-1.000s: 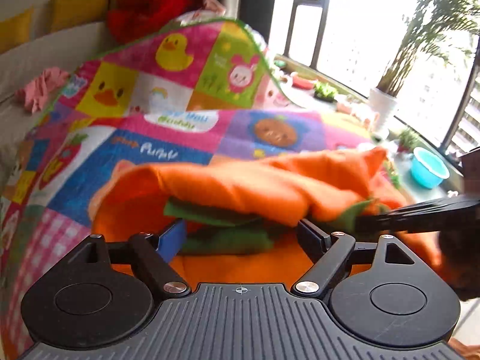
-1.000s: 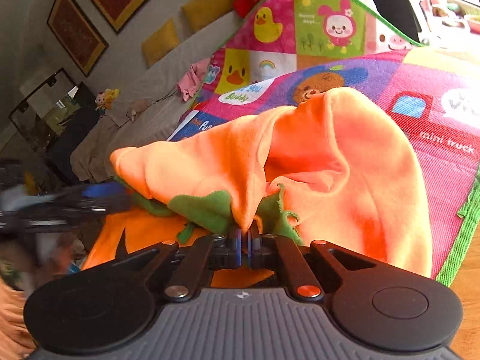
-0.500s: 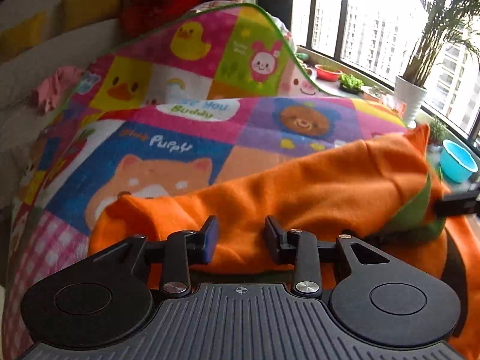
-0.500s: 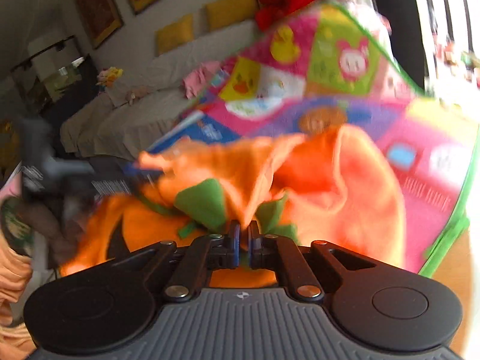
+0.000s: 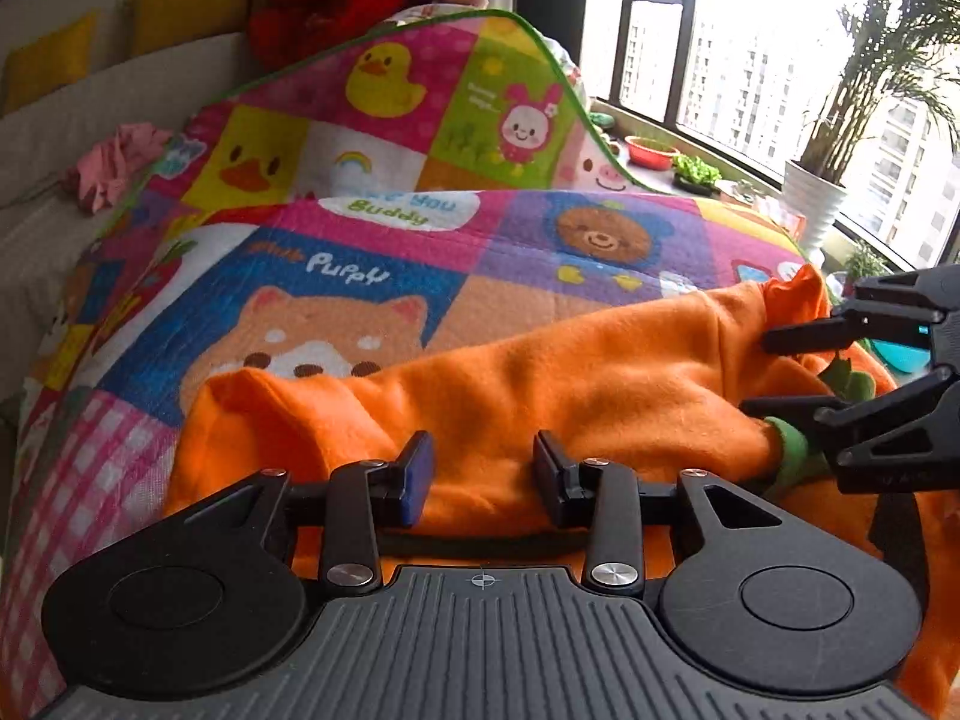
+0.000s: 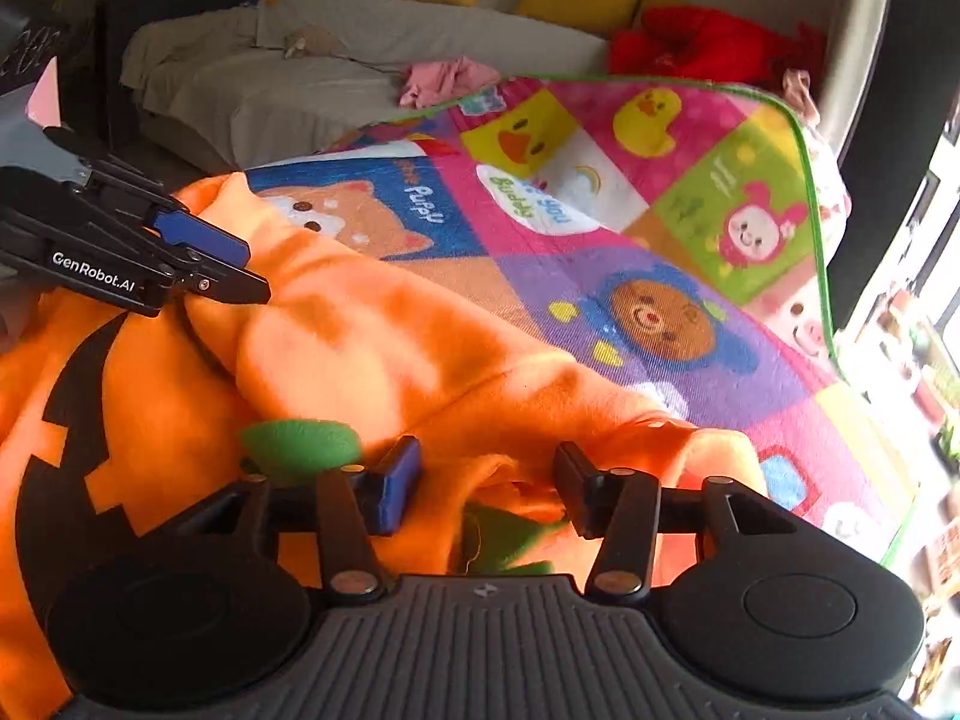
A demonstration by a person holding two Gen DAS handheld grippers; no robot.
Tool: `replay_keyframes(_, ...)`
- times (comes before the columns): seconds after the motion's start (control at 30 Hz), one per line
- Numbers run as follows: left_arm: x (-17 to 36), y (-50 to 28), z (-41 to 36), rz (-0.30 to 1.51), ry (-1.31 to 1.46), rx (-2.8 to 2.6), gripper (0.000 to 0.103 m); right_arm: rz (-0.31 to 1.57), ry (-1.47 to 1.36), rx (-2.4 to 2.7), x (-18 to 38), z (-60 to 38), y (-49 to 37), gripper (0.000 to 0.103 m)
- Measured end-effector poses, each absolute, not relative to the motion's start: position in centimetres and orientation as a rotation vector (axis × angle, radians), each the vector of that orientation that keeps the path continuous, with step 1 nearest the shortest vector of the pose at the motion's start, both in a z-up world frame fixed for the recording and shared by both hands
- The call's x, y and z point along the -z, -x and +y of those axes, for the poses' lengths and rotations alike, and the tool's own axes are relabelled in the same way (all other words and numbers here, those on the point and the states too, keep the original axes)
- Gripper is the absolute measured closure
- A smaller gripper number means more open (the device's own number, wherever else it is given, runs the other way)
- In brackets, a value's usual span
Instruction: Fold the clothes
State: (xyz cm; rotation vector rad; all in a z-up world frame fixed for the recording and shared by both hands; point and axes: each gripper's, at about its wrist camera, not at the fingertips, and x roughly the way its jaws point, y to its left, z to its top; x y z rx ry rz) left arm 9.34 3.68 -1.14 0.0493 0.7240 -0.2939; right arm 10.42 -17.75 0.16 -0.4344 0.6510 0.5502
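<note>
An orange fleece garment (image 5: 540,384) with green trim and black pumpkin-face markings lies folded over on a colourful cartoon play mat (image 5: 372,276). It also shows in the right wrist view (image 6: 372,360). My left gripper (image 5: 483,474) is open, its jaws apart just over the near fold, holding nothing. My right gripper (image 6: 483,489) is open over the garment's right end, above a green trim piece (image 6: 300,444). The right gripper shows at the right of the left wrist view (image 5: 780,372), and the left gripper at the left of the right wrist view (image 6: 240,270).
The mat's far edge (image 5: 468,18) curls up against a beige sofa (image 6: 312,78) with yellow cushions, a red plush (image 6: 708,48) and a pink cloth (image 6: 444,78). A window sill with potted plants (image 5: 816,204) and a blue bowl (image 5: 900,354) lies to the right.
My right gripper has let go of the orange garment and opened. The raised garment has dropped into a flat fold on the mat. My left gripper stayed open and drew back slightly.
</note>
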Motion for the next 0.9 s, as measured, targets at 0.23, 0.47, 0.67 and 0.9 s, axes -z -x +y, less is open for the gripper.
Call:
replay_keyframes(0.23,1.0,-8.8,4.7,0.737,-0.026,0.309,0.057,0.576,0.433,-0.462,-2.5,-18.7,-10.2,0.043)
replay_keyframes(0.47,-0.3,-8.0,5.5,0.734,0.022,0.325,0.035,0.669,0.44,-0.435,0.5,-19.5,-11.5,0.039)
replay_keyframes(0.67,1.3,-8.7,4.8,0.773,-0.052,0.297,0.035,0.587,0.382,-0.59,-4.3,-18.8,-12.3,0.039)
replay_keyframes(0.9,1.6,-8.8,5.5,0.79,-0.041,0.313,0.035,0.67,0.435,-0.676,-3.3,-15.1,-17.7,0.028)
